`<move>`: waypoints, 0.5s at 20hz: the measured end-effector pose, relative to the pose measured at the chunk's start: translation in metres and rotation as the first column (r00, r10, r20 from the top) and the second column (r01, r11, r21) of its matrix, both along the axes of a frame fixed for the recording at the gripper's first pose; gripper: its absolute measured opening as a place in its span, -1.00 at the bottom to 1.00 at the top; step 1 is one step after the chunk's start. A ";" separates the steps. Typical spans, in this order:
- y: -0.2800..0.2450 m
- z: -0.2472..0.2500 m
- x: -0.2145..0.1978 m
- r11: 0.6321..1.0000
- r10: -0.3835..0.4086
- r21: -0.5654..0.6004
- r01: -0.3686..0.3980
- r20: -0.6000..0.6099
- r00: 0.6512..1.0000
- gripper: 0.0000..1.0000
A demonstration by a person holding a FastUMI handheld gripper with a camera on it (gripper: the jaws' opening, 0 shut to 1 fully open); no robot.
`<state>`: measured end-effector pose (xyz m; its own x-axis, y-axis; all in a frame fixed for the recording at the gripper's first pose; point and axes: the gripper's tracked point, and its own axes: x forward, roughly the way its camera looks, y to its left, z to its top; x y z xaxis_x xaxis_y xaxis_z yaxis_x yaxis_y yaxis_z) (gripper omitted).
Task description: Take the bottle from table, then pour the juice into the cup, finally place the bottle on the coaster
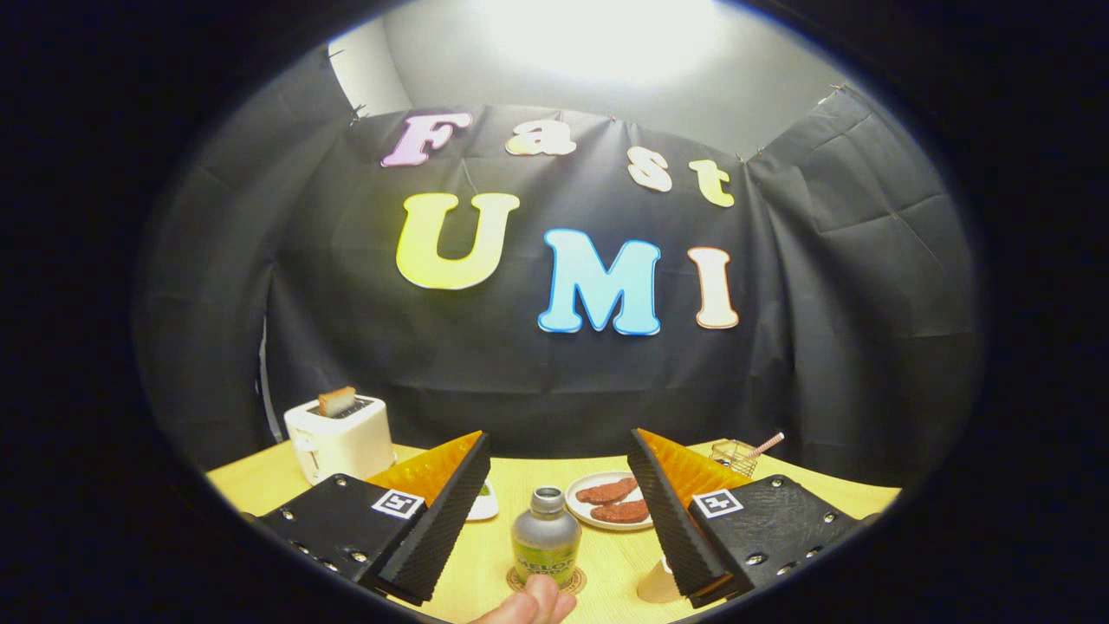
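Note:
A small bottle (546,542) with a grey cap and a green label stands upright on a round brown coaster (577,581) on the yellow table (260,481). It sits between the two fingers of my gripper (559,438), which is open wide and touches nothing. The fingertips reach up past the bottle on either side. A pale cup (657,588) shows beside the right finger, mostly hidden by it. A person's fingertip (533,607) pokes in just in front of the bottle's base.
Beyond the bottle a white plate (579,511) holds two brown patties. A white toaster (338,438) with a slice of bread stands far left. A wire basket (735,452) with a straw is behind the right finger. A small white dish (483,504) peeks past the left finger.

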<state>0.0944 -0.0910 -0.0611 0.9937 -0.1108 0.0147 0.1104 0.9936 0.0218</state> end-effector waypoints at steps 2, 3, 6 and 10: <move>-0.001 0.023 -0.011 1.000 0.006 -0.015 -0.006 0.003 1.000 0.94; -0.001 0.039 -0.017 1.000 0.008 -0.029 -0.008 0.006 1.000 0.94; 0.006 0.066 -0.029 0.997 0.039 -0.065 -0.038 0.018 0.999 0.94; 0.014 0.079 -0.035 0.993 0.107 -0.054 -0.106 0.006 0.994 0.94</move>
